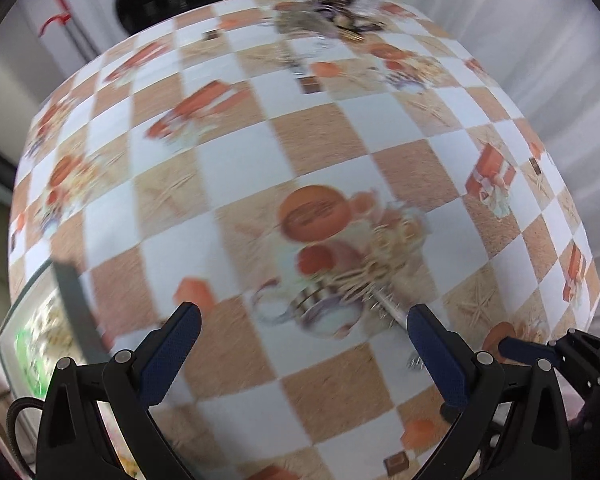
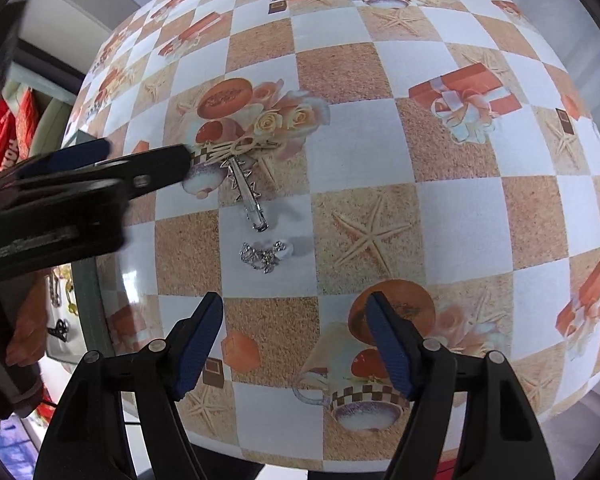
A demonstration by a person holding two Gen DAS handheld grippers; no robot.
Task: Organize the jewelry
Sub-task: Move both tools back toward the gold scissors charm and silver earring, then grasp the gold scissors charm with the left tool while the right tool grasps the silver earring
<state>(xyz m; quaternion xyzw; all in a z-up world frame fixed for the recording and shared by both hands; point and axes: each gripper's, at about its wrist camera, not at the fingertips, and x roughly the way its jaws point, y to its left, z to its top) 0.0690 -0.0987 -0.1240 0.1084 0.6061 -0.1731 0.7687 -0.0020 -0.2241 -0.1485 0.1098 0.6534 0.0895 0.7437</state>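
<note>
**Two tools over loose jewelry on a checked tabletop**

The hair clip [image 2: 246,178], a slim metal bar with a cream bow at its far end, lies flat on the tabletop [image 2: 452,200]. A small silver chain piece [image 2: 265,255] lies just beside its near tip. The left tool [image 1: 304,318] stands wide open and empty, its tips beside the bow. The right tool [image 2: 296,312] is also spread wide and empty, hovering short of the chain piece. Both items look light. The clip appears stiff and smooth, best pinched across its bar; the chain is likely limp and slippery, best taken at its bunched middle. A tray [image 2: 88,280] sits at the left edge.
</note>
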